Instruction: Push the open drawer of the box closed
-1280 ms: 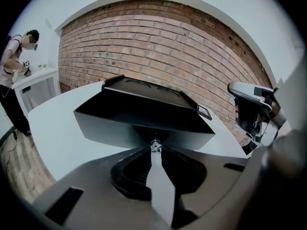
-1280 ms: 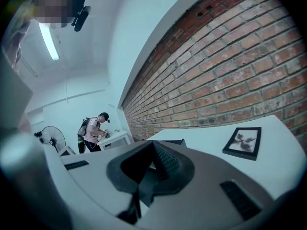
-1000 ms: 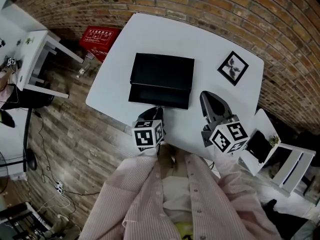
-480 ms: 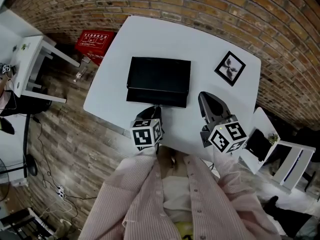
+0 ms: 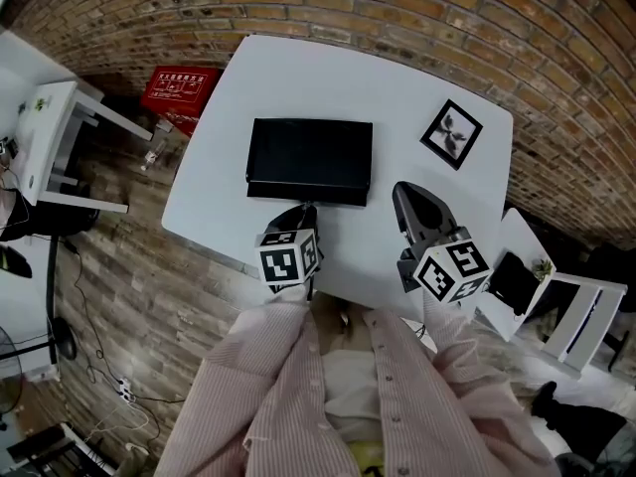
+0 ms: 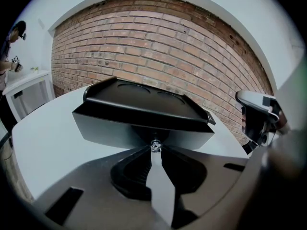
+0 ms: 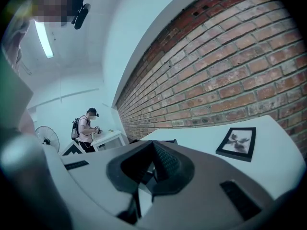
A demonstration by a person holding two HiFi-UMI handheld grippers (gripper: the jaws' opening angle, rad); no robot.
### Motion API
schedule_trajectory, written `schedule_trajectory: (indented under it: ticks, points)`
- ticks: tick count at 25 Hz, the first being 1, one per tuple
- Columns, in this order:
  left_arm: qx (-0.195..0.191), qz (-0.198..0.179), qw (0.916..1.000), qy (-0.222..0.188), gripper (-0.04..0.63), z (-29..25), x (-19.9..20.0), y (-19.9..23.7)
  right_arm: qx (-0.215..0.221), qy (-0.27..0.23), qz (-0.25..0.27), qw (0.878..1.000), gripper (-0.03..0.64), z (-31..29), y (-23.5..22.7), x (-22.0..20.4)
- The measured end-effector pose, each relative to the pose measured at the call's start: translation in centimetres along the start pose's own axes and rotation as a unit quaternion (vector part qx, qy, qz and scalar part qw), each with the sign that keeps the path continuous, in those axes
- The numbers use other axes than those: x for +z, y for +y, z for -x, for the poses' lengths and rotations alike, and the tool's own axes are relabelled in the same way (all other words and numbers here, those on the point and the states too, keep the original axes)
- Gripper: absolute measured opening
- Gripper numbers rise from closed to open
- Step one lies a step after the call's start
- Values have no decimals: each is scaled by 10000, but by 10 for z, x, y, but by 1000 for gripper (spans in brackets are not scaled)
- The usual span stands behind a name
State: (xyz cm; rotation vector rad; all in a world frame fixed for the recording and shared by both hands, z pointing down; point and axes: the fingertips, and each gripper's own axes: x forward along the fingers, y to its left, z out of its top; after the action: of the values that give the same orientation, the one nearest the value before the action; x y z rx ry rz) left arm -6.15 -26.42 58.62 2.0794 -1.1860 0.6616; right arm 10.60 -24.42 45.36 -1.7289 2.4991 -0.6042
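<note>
A flat black box (image 5: 310, 150) lies on the white table (image 5: 298, 68), its drawer (image 5: 306, 194) sticking out only a little toward me. In the left gripper view the drawer front (image 6: 124, 128) fills the middle below the box top (image 6: 144, 99). My left gripper (image 5: 309, 208) (image 6: 154, 149) is against that front, its narrow tips closed on either side of the small metal knob (image 6: 154, 144). My right gripper (image 5: 408, 189) (image 7: 152, 150) hovers to the right of the box, shut, with nothing in it; it also shows in the left gripper view (image 6: 259, 114).
A framed picture (image 5: 451, 134) (image 7: 236, 143) lies at the table's far right corner. A brick wall (image 5: 517, 28) runs behind the table. A red crate (image 5: 179, 89) and a white side table (image 5: 55, 142) stand on the floor at left, and a person (image 7: 86, 128) stands far off.
The drawer has slid into the box, from clearly open to nearly flush. My left gripper has moved forward with it. The right gripper has hardly moved.
</note>
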Motion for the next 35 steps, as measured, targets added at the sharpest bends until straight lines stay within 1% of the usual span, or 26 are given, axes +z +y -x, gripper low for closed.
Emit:
schedule_trajectory:
  ticks: [15, 35]
  points:
    - [-70, -3, 10000, -4, 60, -11, 14, -1, -105, 3, -66, 9999, 0, -1, -5, 1]
    - [-44, -4, 10000, -25, 60, -19, 21, -1, -159, 10, -77, 9998, 0, 0, -10, 0]
